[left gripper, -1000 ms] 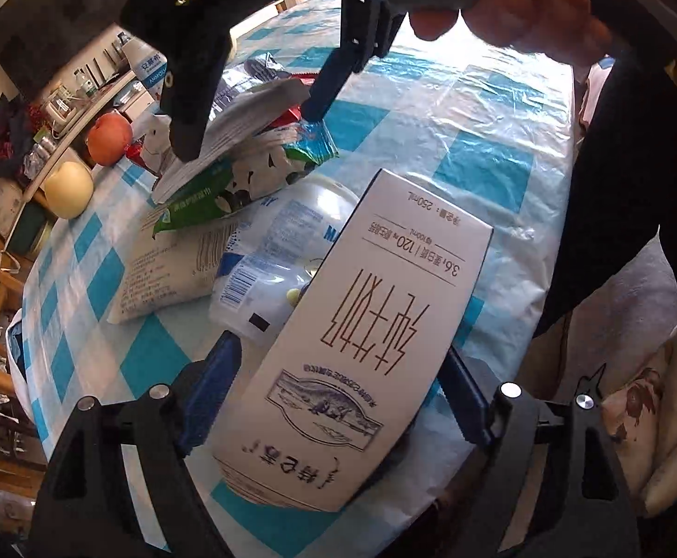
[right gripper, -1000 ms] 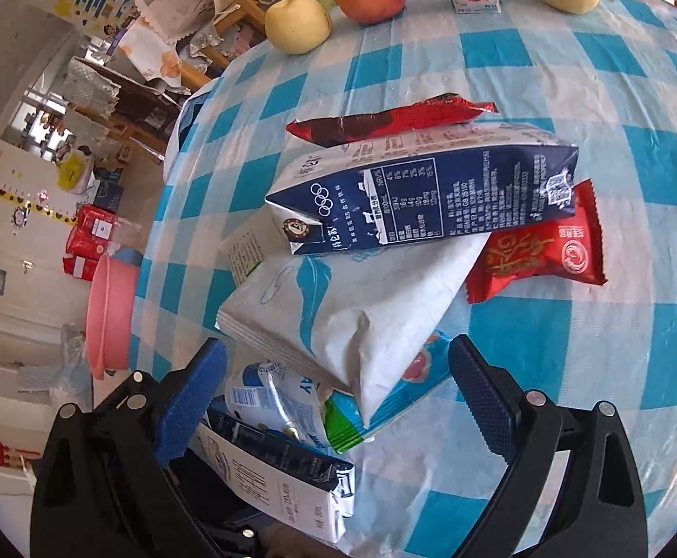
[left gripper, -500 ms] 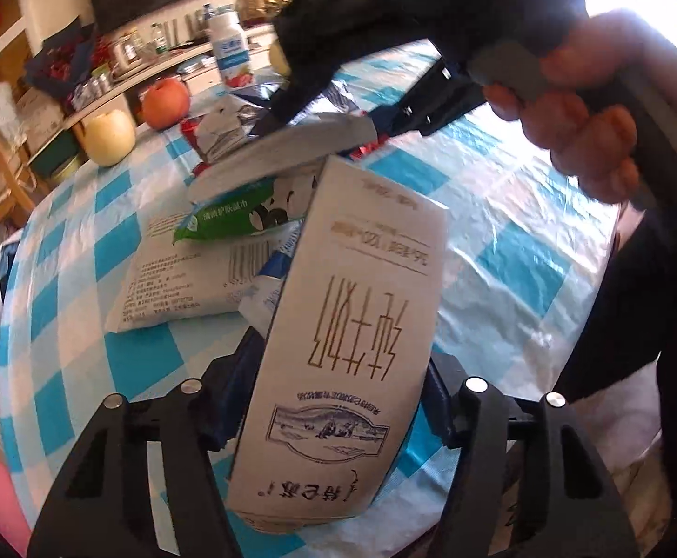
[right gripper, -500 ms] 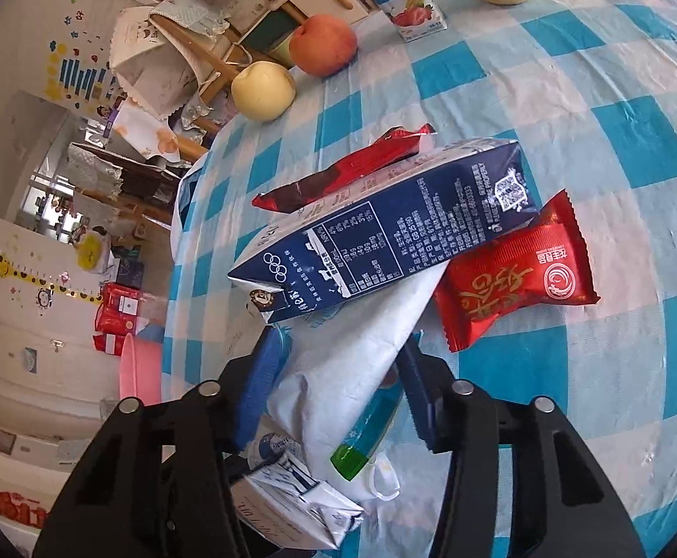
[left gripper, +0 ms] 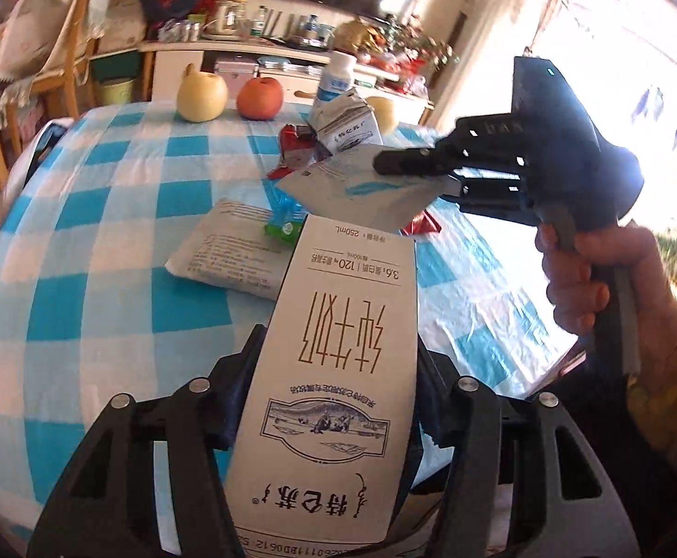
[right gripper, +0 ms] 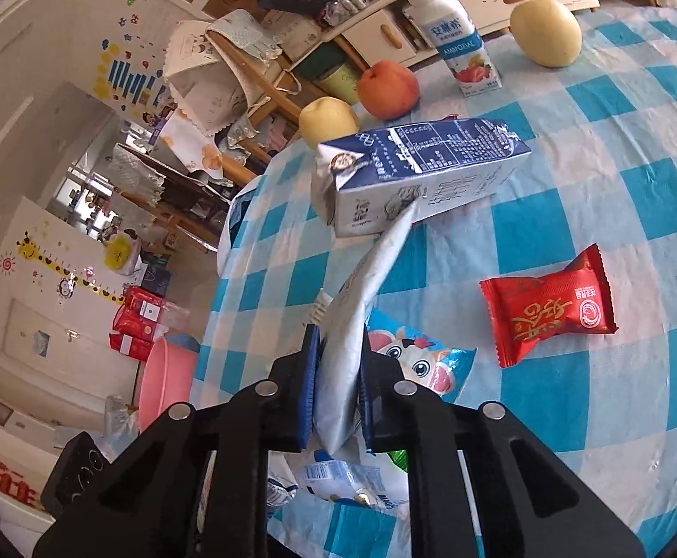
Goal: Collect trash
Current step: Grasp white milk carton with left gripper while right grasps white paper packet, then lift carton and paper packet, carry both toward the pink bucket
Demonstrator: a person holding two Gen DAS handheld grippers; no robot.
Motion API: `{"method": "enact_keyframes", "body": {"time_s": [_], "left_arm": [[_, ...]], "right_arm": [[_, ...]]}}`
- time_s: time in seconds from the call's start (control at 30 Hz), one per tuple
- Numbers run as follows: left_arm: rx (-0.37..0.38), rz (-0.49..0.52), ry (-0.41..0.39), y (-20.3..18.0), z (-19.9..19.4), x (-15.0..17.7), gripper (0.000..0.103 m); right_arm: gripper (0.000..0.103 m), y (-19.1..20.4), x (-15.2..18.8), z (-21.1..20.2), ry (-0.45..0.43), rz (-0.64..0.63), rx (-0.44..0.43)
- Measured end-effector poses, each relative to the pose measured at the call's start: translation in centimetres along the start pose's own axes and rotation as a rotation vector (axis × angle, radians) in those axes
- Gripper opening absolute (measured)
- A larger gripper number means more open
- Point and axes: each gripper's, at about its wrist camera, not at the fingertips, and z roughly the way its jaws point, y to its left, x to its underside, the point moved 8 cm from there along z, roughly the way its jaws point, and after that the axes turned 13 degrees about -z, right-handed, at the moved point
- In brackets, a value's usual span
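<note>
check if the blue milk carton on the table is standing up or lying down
Lying down. The blue milk carton rests on its long side on the checkered tablecloth, its opened top end facing left in the right wrist view.

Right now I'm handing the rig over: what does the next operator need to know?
Left tool: shut on the white carton, lifted off the table.
Right tool: shut on the white pouch, also lifted.
On the table: blue carton, red packet, cartoon wrapper, flat white bag. Fruit and a yogurt bottle stand at the far edge.
Done: two pieces grasped.
Left: drop both, possibly in the pink bin beside the table, then collect the rest.
</note>
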Motion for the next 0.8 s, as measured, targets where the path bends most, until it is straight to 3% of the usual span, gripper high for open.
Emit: {"method": "enact_keyframes", "body": {"time_s": [0.47,0.8], "left_arm": [[-0.008,-0.157,-0.139,4.9,-5.0,-1.6,0.057],[-0.066,-0.264,-0.284,10.8,-11.1,-3.0,0.057]], "right_arm": [[0.014,6.9,0.2,-2.6,-0.098,-0.236,0.072],[0.014,13.2,0.6,-1.7,-0.109,-0.331,0.039]]}}
